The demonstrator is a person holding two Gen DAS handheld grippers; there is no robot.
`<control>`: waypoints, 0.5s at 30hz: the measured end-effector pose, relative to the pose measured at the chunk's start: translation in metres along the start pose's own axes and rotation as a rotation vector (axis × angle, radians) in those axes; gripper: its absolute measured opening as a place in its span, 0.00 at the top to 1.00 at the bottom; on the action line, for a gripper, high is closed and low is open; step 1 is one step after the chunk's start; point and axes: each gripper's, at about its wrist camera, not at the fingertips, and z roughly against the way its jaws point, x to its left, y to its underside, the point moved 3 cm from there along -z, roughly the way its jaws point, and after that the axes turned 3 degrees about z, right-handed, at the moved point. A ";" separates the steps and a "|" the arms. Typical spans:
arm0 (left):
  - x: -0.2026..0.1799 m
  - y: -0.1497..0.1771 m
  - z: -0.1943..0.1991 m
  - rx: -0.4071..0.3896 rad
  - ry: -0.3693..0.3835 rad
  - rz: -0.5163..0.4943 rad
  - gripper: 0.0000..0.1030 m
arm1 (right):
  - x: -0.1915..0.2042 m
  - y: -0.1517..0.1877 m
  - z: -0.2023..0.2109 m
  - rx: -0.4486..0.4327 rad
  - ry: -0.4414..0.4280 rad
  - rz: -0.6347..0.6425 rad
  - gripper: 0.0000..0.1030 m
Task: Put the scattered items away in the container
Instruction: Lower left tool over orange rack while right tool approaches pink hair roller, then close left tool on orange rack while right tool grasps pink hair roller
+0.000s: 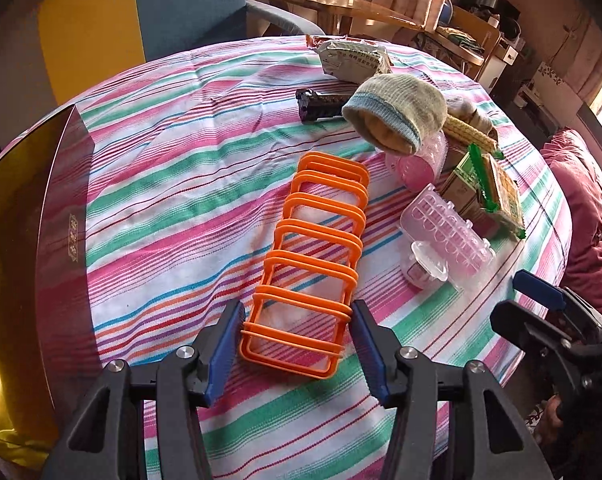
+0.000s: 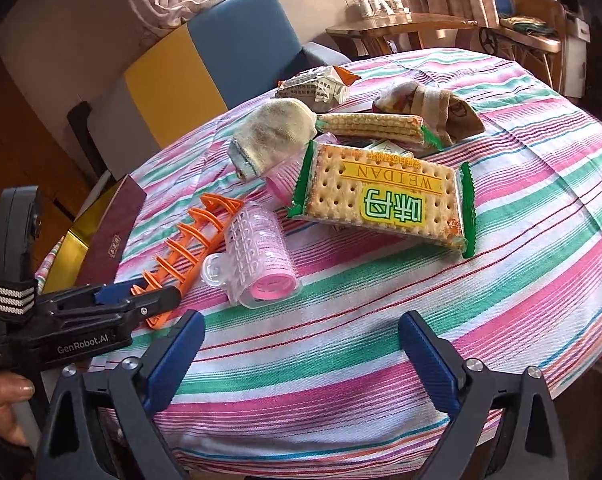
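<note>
An orange plastic rack (image 1: 313, 264) lies on the striped tablecloth (image 1: 173, 184). My left gripper (image 1: 297, 320) is open, its blue pads either side of the rack's near end; I cannot tell whether they touch it. The rack also shows in the right wrist view (image 2: 189, 244). A gold box with a maroon lid (image 1: 29, 216) sits at the table's left edge. My right gripper (image 2: 301, 340) is open and empty over bare cloth, short of a pink hair roller (image 2: 261, 252) and a cracker pack (image 2: 385, 204). A knit sock (image 1: 397, 112) lies farther back.
Behind lie wafer sticks (image 2: 373, 126), a wrapped snack (image 2: 317, 86), a burlap-wrapped item (image 2: 429, 108), a dark comb-like item (image 1: 321, 106) and a second pink roller (image 1: 417, 164). A blue and yellow chair (image 1: 149, 8) stands beyond the table.
</note>
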 end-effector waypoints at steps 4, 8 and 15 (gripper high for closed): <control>0.002 0.005 0.011 -0.023 0.021 0.001 0.47 | 0.011 -0.005 0.003 -0.006 -0.042 0.060 0.18; 0.004 0.004 0.018 -0.041 0.030 -0.012 0.46 | 0.020 -0.010 -0.004 0.006 -0.043 0.116 0.24; -0.006 -0.017 0.015 -0.036 0.026 -0.097 0.46 | 0.028 -0.025 -0.025 0.039 -0.047 0.164 0.36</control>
